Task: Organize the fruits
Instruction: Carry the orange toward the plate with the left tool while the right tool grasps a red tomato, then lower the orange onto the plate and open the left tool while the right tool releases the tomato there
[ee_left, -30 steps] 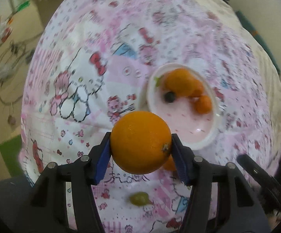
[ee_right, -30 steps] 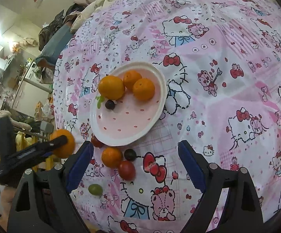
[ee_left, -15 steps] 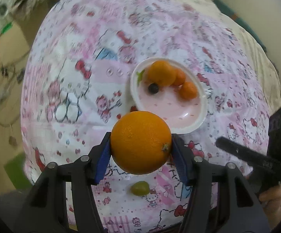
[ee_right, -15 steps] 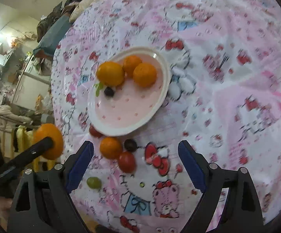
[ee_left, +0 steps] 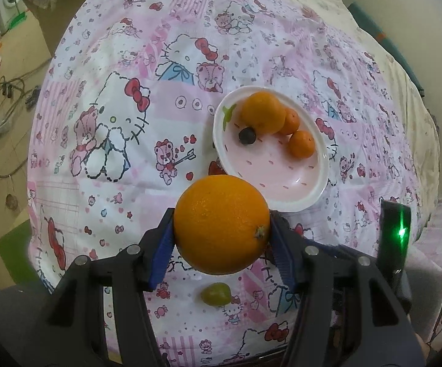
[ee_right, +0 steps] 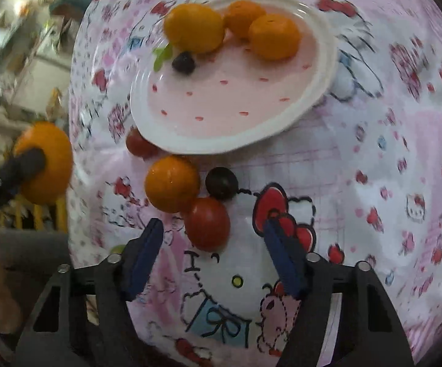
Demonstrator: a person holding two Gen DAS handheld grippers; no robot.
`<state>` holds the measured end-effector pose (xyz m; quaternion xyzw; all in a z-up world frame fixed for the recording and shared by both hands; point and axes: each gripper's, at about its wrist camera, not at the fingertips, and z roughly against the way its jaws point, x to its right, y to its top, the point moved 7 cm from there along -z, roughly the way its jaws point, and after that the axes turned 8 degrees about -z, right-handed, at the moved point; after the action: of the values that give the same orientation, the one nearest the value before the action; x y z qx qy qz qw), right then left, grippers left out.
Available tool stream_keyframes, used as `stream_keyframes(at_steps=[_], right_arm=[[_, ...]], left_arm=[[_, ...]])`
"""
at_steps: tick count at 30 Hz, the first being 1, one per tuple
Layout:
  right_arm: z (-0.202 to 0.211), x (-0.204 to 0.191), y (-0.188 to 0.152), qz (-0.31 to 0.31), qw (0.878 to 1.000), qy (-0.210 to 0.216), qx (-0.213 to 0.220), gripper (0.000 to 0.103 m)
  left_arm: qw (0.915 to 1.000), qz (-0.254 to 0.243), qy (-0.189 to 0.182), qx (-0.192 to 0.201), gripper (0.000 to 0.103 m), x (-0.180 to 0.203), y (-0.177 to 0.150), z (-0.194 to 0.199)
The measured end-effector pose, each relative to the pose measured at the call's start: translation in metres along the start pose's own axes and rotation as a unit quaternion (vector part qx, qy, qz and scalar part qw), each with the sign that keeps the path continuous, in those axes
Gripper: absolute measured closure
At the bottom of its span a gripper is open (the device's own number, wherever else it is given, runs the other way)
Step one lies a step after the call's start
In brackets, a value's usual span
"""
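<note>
The left tool (ee_left: 221, 238) is clamped on a large orange (ee_left: 222, 224), its blue ribbed pads pressed against both sides of the round, pebbly-skinned fruit, whose small brown stem scar faces 4 o'clock. The orange is held in the air above a soft cotton cloth (ee_left: 104, 98) printed with pink cartoon cats and bears.

At 1 o'clock from the orange lies a glossy oval plate (ee_left: 318, 183), white-rimmed with a pale pink bed dotted red. It carries a big dimpled orange (ee_left: 263, 111), two smaller smooth tangerines (ee_left: 302, 148) and one dark round berry (ee_left: 247, 135).

The right tool (ee_right: 213, 229) has just been closing, yet its black arms and blue pads stand apart, pressing on nothing. A shiny red tomato (ee_right: 208, 223) lies between the pad tips, seemingly untouched. At 11 o'clock from the tomato, touching it, sits a smooth small orange (ee_right: 172, 183); at 12 o'clock, a glossy black grape (ee_right: 222, 183). Another red tomato (ee_right: 140, 144) is tucked against the plate's rim at 7 o'clock.

A matte green grape (ee_left: 215, 294) lies on the cloth at 6 o'clock below the held orange.
</note>
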<state>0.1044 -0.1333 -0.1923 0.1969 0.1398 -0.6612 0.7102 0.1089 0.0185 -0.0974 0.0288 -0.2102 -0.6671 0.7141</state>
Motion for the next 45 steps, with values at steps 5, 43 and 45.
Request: stream_keyframes(at_steps=[5,43,45], right_arm=[[-0.007,-0.011,-0.004,0.055,0.998,-0.026,0.001,0.057],[0.103,0.044,0.091,-0.009,0.992,0.014,0.123,0.07],[0.101,0.046,0.103,-0.007,0.992,0.012,0.123,0.07]], left_arm=[[0.9999,0.001,0.006,0.008,0.049,-0.003,0.003,0.003],[0.9985,-0.045,-0.022,-0.021,0.049,0.054,0.043,-0.075],[0.9984,-0.042,-0.026,-0.025,0.049,0.056,0.047,-0.084]])
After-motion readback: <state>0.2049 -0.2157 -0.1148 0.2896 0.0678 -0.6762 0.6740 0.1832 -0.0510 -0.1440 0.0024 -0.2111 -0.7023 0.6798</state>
